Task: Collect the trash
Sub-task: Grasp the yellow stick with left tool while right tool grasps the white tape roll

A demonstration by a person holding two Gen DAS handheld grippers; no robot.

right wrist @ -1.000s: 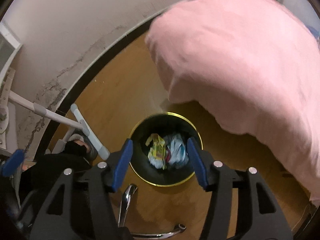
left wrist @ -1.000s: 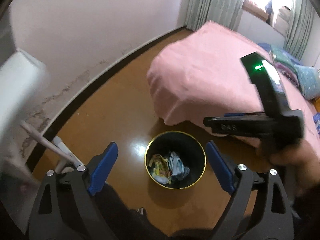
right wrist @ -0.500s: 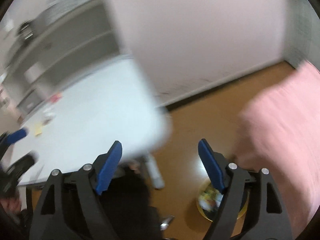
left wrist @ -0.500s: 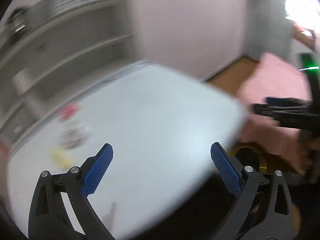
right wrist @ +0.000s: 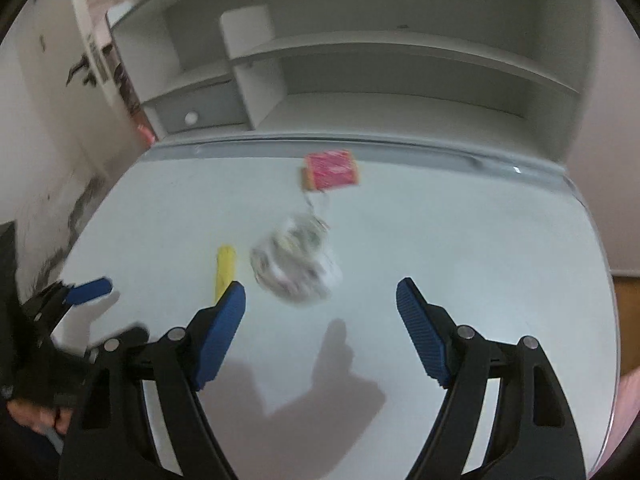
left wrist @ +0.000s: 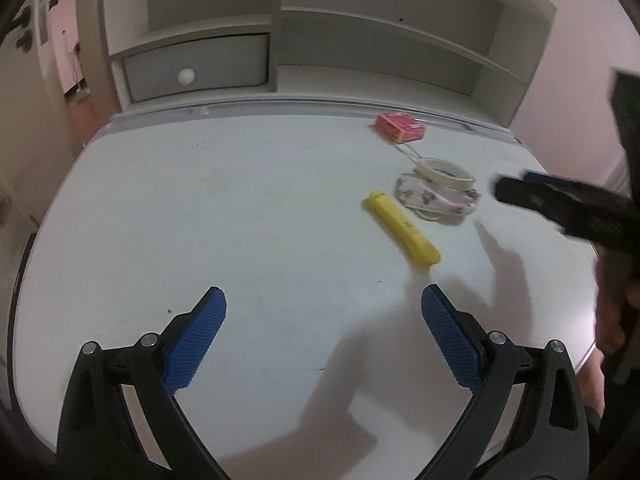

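Observation:
On the white desk (left wrist: 200, 208) lie a yellow stick-shaped wrapper (left wrist: 401, 228), a crumpled white patterned wrapper with a tape ring (left wrist: 438, 194) and a pink-red box (left wrist: 400, 126). My left gripper (left wrist: 323, 330) hovers open over bare desk, short and left of the yellow piece. In the right wrist view the yellow wrapper (right wrist: 225, 268), the crumpled wrapper (right wrist: 296, 264) and the box (right wrist: 332, 169) lie ahead of my right gripper (right wrist: 320, 308), which is open and holds nothing. The right gripper's fingers (left wrist: 560, 200) enter the left view from the right.
A white shelf unit with a knobbed drawer (left wrist: 196, 66) stands at the desk's back edge. A pale wall (right wrist: 44, 128) with dark marks lies to the left. A strip of brown floor (right wrist: 626, 292) shows past the desk's right edge. A hand (right wrist: 32, 412) holds the left gripper's handle.
Both grippers swung up and away from the floor bin with trash beside the pink bed to above the white desk. The right gripper's jaws stand wider than a second ago.

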